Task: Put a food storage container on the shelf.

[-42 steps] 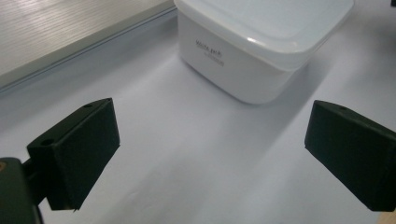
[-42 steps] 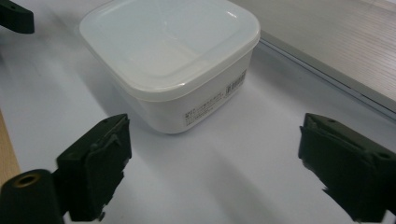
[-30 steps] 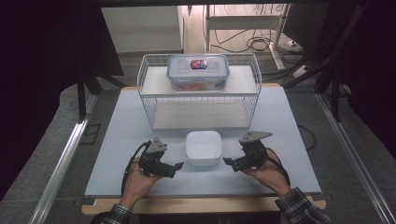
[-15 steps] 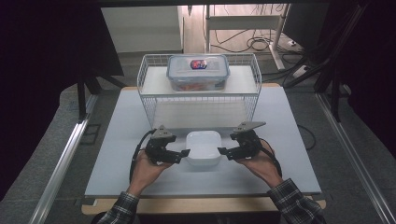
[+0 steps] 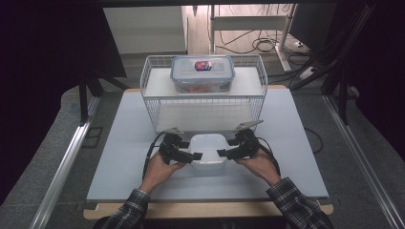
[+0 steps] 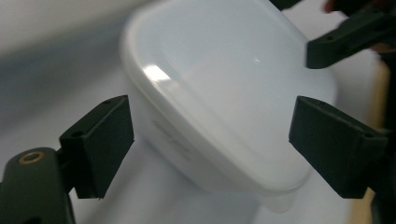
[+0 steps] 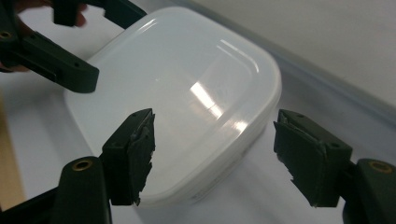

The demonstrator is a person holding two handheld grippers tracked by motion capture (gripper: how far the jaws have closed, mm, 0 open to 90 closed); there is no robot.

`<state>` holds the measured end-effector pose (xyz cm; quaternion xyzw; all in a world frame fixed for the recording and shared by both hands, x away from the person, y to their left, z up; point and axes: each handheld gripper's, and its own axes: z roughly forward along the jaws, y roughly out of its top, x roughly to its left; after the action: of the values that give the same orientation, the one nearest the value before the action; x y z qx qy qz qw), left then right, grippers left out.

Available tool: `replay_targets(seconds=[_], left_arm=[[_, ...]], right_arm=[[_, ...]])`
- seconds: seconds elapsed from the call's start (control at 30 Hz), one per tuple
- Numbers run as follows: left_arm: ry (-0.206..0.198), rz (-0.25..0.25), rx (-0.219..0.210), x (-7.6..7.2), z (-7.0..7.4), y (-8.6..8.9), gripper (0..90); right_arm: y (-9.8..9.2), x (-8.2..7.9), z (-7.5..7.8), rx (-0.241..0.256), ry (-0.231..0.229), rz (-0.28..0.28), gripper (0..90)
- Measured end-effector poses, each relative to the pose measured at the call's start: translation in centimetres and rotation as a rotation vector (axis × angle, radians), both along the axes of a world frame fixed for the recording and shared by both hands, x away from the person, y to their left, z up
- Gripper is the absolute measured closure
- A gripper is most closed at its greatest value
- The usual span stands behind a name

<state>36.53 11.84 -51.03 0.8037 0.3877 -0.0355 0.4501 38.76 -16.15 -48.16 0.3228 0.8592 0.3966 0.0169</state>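
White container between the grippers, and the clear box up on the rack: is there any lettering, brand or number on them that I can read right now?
No text can be read.
White container: faint embossed marks on its side wall in the left gripper view, too blurred to read.
Clear box on the wire rack: a red and blue patch shows through its lid, too small to tell whether it carries words.

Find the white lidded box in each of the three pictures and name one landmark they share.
High view: white box at lower centre, between both grippers.
Left gripper view: white box across the centre, between the open jaws.
Right gripper view: white box at centre, beyond the open jaws.
Shared landmark: the pale tabletop.
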Motion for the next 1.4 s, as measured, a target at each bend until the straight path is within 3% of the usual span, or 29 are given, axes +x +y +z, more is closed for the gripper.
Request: replay_targets(seconds=[0.03, 0.13, 0.17, 0.27, 0.3, 0.33, 0.37, 0.4, 0.5, 0.6, 0.7, 0.73, 0.9, 1.03, 1.2, 1.4], left_arm=[[0.015, -0.009, 0.001, -0.1, -0.2, -0.1, 11.9], [0.008, -0.022, 0.017, -0.8, 0.0, 0.0, 15.5], [-0.005, -0.014, 0.029, -1.4, 0.3, 0.2, 21.2], [0.005, 0.001, 0.033, -1.8, 0.6, 0.5, 26.1], [-0.001, 0.019, 0.02, -2.0, 0.8, 0.7, 42.6], [-0.031, 0.034, 0.024, -2.3, 1.2, 0.9, 51.4], [-0.052, 0.039, 0.041, -2.6, 1.5, 1.0, 51.4], [-0.056, 0.045, 0.052, -2.8, 1.7, 1.0, 57.9], [-0.043, 0.067, 0.033, -3.1, 1.7, 1.1, 62.3], [-0.043, 0.102, 0.002, -3.3, 1.7, 1.4, 66.9], [-0.06, 0.127, 0.015, -3.5, 1.9, 1.4, 73.4], [-0.071, 0.141, 0.024, -3.7, 2.0, 1.3, 75.7], [-0.079, 0.176, 0.029, -3.8, 1.7, 1.2, 76.8], [-0.096, 0.187, 0.053, -3.9, 1.6, 0.9, 77.1], [-0.099, 0.188, 0.06, -3.9, 1.6, 0.7, 77.0], [-0.137, 0.193, 0.058, -4.1, 2.4, 0.7, 76.9]], right_arm=[[0.0, -0.1, -0.1, 0.015, 0.027, 0.013, 30.8], [-0.1, -0.6, -0.2, 0.018, 0.035, 0.004, 31.4], [-0.2, -1.2, -0.1, 0.018, 0.039, -0.006, 36.5], [-0.5, -1.6, 0.1, 0.021, 0.044, -0.013, 45.3], [-0.8, -2.1, 0.4, 0.02, 0.051, -0.045, 54.8], [-0.9, -2.3, 0.6, 0.014, 0.043, -0.06, 56.3], [-0.9, -2.3, 0.6, 0.014, 0.043, -0.06, 56.3], [-1.1, -2.7, 0.8, 0.017, 0.046, -0.068, 59.2], [-1.0, -3.1, 0.8, 0.018, 0.042, -0.087, 60.6], [-1.2, -3.4, 1.0, 0.04, 0.05, -0.123, 67.7], [-1.6, -3.4, 1.0, 0.08, 0.06, -0.141, 76.5], [-1.6, -3.5, 1.0, 0.072, 0.038, -0.144, 78.2], [-1.1, -4.1, 1.1, 0.052, -0.028, -0.154, 78.6], [-1.2, -4.1, 1.0, 0.074, -0.04, -0.163, 79.2], [-1.3, -4.1, 1.4, 0.082, -0.072, -0.16, 79.3], [-1.5, -4.2, 2.1, 0.101, -0.107, -0.152, 79.3]])
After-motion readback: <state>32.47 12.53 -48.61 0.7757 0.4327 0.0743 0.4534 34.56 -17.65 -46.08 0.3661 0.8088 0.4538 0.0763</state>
